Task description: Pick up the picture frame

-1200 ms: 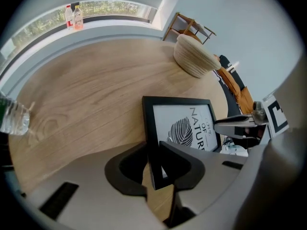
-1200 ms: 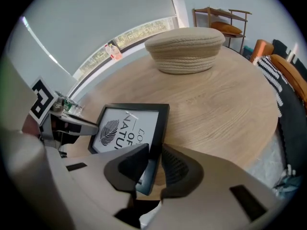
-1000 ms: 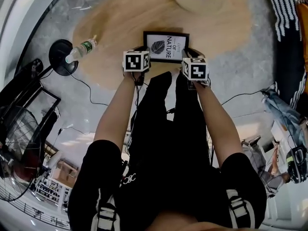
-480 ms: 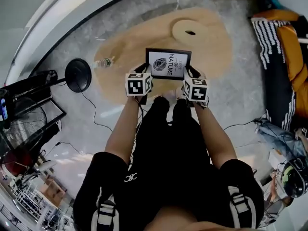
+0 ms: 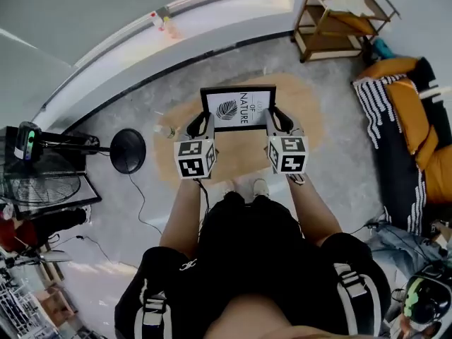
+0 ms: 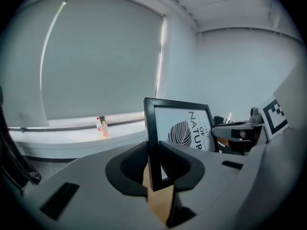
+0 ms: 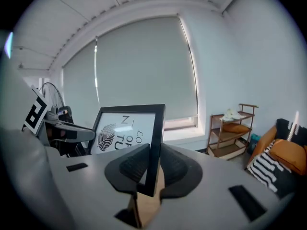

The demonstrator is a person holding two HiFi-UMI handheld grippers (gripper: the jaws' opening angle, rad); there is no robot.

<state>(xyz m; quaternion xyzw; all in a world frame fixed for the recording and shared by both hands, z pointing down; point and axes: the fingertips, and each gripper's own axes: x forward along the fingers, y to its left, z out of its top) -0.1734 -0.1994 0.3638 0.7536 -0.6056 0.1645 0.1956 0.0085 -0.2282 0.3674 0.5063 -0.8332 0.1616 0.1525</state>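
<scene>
Both side edges of the picture frame (image 5: 238, 108) are clamped: left gripper (image 5: 200, 124) firm, right gripper (image 5: 277, 119) jaws just closing tighter. Black border, white leaf print

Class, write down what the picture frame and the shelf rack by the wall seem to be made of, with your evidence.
The picture frame has a black, matt, smooth moulding with sharp edges. It may be painted wood or plastic, and the look leaves that open. The shelf rack looks like wood: brown posts and slatted shelves with little sheen.

picture frame (image 5: 238, 108) print reading "OF NATURE", first word too small to read
</scene>
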